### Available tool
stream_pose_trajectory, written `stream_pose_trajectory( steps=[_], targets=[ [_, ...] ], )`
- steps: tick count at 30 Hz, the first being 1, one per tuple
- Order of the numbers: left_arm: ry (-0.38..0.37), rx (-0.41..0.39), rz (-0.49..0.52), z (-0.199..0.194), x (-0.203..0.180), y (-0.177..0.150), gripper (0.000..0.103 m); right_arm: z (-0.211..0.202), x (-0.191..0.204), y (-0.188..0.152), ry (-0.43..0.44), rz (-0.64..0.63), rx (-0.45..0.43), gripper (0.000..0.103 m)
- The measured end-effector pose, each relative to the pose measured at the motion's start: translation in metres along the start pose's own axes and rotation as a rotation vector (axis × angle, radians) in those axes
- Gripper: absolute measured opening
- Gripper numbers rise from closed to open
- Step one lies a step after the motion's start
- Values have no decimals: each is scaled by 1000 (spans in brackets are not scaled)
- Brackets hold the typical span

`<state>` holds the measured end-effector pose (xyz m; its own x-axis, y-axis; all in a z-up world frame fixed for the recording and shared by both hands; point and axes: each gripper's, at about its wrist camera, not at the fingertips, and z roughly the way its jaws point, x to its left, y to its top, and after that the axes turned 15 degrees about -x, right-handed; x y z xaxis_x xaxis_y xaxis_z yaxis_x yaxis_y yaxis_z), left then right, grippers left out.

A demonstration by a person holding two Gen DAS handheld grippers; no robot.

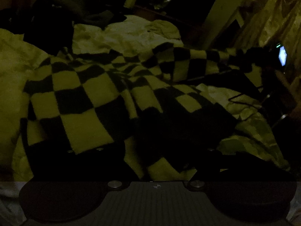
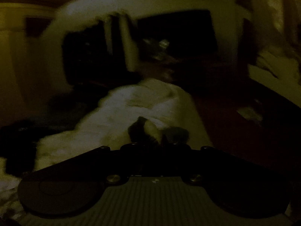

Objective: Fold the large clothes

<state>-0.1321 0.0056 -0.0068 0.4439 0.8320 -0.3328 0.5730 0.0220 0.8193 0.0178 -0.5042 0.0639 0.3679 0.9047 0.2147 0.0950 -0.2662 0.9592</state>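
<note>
A rumpled pale duvet (image 1: 131, 35) is seen spread across the bed, bunched into folds toward its far end, and the same bedding is blurred in the right wrist view. A heap of dark clothing (image 1: 79, 7) is piled at the far left of the bed, its make-up lost in shadow. Beyond the bed a pale shelving unit (image 1: 220, 9) with dark open compartments is visible; small objects (image 2: 160, 46) in one compartment cannot be made out. A patterned curtain (image 1: 270, 13) is hung at the right. A small glowing screen (image 1: 282, 55) is lit at the right edge, with thin dark cables (image 1: 242, 96) trailed over the bedding below it.
</note>
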Motion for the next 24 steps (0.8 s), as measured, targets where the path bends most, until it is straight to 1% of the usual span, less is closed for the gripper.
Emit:
stream_pose_trajectory(
  steps=[1,3,5,7,8,9,10,11,12,13,14,16,17,19,21,24],
  targets=[
    [-1,0,-7,0,1,1,103,15,-4,-10,-25,-2,43,13],
    [0,-2,-22,0,3,2,103,35,-6,-31,-54,-6,89,15],
    [4,-2,-33,0,6,2,103,39,2,-50,-70,-40,82,18],
    [13,-1,-36,1,7,2,103,34,14,-59,-107,-114,38,22],
    [20,1,-31,2,7,3,103,31,18,-58,-119,-148,28,31],
    [22,1,-27,1,7,3,103,27,22,-56,-130,-172,21,49],
    [19,1,-30,1,7,3,103,21,23,-52,-145,-185,10,62],
    [18,0,-37,1,9,4,103,12,25,-47,-147,-183,-11,82],
    [16,-1,-47,0,10,5,103,-2,27,-45,-129,-181,-39,88],
    [14,-2,-60,0,11,6,103,-16,32,-40,-95,-191,-70,87],
    [12,-2,-74,-1,13,7,103,-28,38,-39,-64,-207,-81,87],
    [10,-4,-102,-1,17,9,103,-55,55,-34,32,-236,-87,91],
    [14,-3,-106,-1,18,10,103,-69,63,-34,100,-247,-73,95],
    [27,0,-102,0,18,11,103,-93,86,-38,258,-246,-33,96],
    [34,1,-108,1,18,12,103,-111,109,-47,382,-255,9,96],
    [39,1,-112,0,19,12,103,-127,144,-68,510,-297,53,97]
  ],
)
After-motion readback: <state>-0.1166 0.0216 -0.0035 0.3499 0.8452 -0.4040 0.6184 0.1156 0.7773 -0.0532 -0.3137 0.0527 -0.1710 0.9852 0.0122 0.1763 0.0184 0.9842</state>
